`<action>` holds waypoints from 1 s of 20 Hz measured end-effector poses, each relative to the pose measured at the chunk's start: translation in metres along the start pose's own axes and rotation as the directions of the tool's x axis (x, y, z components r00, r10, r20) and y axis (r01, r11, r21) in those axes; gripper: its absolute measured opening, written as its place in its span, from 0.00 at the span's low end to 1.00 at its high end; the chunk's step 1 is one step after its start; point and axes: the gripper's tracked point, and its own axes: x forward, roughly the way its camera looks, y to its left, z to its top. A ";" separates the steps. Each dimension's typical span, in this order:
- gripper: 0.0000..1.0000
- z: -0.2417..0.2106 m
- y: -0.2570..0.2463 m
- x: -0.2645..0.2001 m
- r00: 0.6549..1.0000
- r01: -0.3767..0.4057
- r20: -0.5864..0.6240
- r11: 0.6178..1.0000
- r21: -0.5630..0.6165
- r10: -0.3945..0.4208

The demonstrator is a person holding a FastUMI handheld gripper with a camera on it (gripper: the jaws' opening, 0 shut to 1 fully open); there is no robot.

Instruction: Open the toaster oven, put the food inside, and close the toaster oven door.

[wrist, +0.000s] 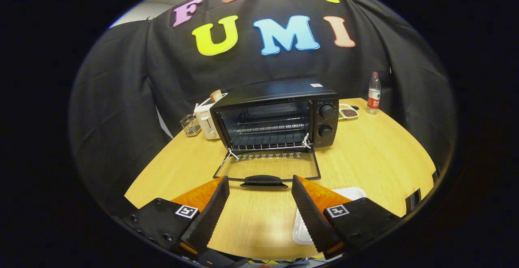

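At centre-left of the frame a white pop-up toaster (206, 121) stands beside the black toaster oven (279, 114), whose glass door (267, 167) lies flat open on the round wooden table (377, 154). My gripper (259, 205) is spread wide, holding nothing, its handle just ahead. So opening looks done. At lower right, a white plastic tray (348, 193) sits under my right finger; I judge the food comes next, though I cannot see any.

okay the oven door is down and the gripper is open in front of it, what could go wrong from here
1. The gripper is open and empty; the white tray lies partly under one finger, so a grab may be awkward or slip.
2. The lowered oven door and its handle sit just ahead of the fingers, easy to bump when reaching into the toaster oven.
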 end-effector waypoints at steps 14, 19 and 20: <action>0.98 -0.022 -0.099 -0.034 0.898 -0.186 -0.363 0.963 0.198 0.248; 0.96 -0.037 -0.123 -0.030 0.838 -0.201 -0.461 0.950 0.240 0.293; 0.96 -0.039 -0.127 -0.031 0.828 -0.201 -0.474 0.948 0.249 0.300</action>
